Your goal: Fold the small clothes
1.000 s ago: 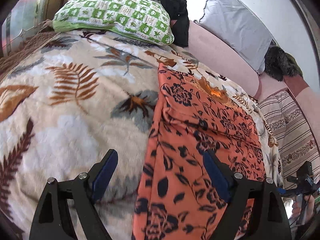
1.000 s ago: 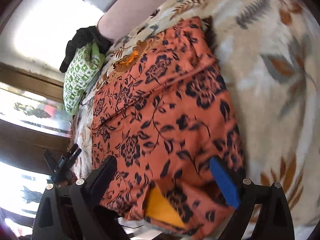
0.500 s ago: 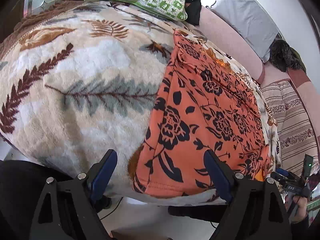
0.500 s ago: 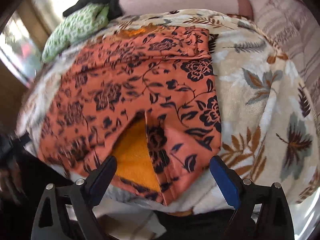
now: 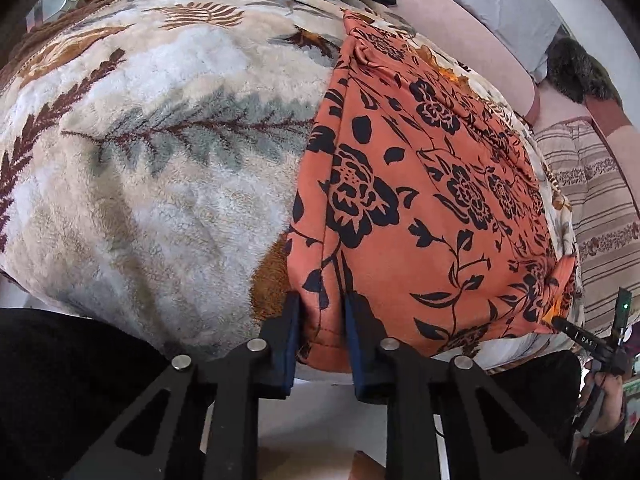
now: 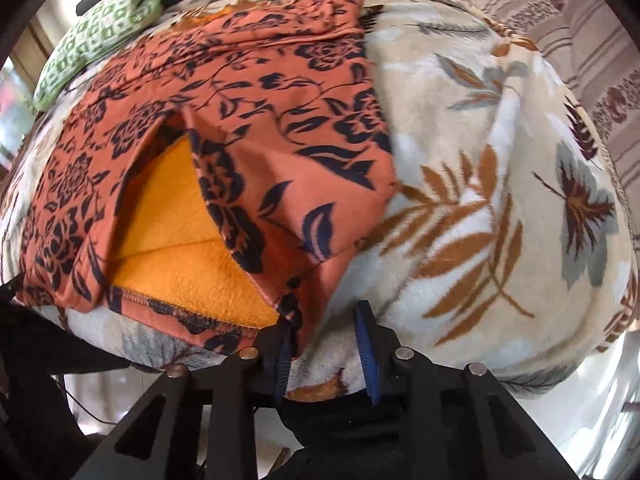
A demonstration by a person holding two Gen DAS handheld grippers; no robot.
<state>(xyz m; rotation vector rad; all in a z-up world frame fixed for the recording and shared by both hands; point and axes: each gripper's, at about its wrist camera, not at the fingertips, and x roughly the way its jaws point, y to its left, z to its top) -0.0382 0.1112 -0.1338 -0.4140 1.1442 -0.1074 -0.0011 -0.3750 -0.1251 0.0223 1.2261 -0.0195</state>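
Leaf-print blanket (image 5: 160, 160) carries the garment (image 5: 420, 184), its length running away from both grippers; left gripper (image 5: 320, 320) clamps the near hem corner, right gripper (image 6: 326, 332) stands slightly apart beside the other.

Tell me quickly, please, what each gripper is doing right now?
Left gripper: closed on the near hem of the orange floral garment.
Right gripper: partly closed at the garment's corner; a grip cannot be told.
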